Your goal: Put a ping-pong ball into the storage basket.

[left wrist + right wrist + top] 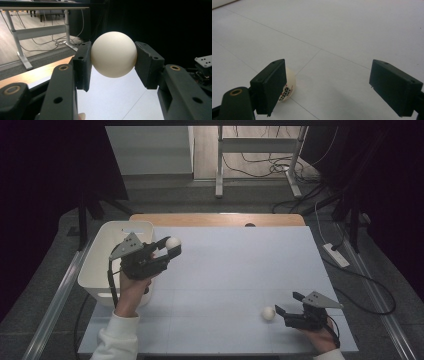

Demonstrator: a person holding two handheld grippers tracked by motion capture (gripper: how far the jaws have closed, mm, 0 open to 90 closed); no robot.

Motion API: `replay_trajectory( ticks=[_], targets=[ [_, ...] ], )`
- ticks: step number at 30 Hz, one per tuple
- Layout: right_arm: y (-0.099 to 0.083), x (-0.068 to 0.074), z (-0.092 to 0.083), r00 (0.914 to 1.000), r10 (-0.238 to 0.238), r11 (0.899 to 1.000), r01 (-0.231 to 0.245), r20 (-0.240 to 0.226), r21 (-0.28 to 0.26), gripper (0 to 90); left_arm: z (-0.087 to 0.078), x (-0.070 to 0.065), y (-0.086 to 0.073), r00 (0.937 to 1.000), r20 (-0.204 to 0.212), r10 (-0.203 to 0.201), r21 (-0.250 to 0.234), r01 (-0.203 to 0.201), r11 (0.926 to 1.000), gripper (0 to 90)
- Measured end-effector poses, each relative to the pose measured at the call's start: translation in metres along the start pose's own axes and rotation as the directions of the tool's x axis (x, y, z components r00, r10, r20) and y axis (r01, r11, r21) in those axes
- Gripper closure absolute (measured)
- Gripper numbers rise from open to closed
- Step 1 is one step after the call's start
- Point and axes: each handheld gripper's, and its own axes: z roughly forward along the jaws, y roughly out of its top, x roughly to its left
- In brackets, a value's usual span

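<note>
print: small red and dark stamp on white ball (288, 86) | place: just behind right gripper's (327, 87) left pad | legibility: too blurred to read

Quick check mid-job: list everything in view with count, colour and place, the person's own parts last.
balls: 2, white; held ball in the left gripper, lying ball on the mat by the right gripper
bin: 1, white, left table edge
mat: 1, pale, covering the table
table: 1, wooden, bare strip at the far edge
left gripper: black, jaws shut on a ball, beside the bin
right gripper: black, jaws open, low over the mat
</note>
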Motion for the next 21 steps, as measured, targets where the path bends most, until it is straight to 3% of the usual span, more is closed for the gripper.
replay_trajectory(
  ticks=[6,10,21],
  targets=[
    [0.0,0.0,0.0,1.0,0.002,1.0,-0.002,0.003,-0.002,14.3,-0.002,0.0,0.003,0.9997,-0.023,0.0,0.001,0.0,1.0,50.7],
    [0.0,0.0,0.0,1.0,-0.002,1.0,0.002,0.002,-0.001,14.3,-0.001,0.008,0.004,0.9978,-0.054,-0.038,-0.01,0.037,0.9993,50.7],
    [0.0,0.001,0.0,1.0,0.0,1.0,0.0,0.002,-0.004,14.3,-0.002,0.019,0.006,0.9931,-0.103,-0.057,0.001,0.057,0.9984,50.7]
  ],
)
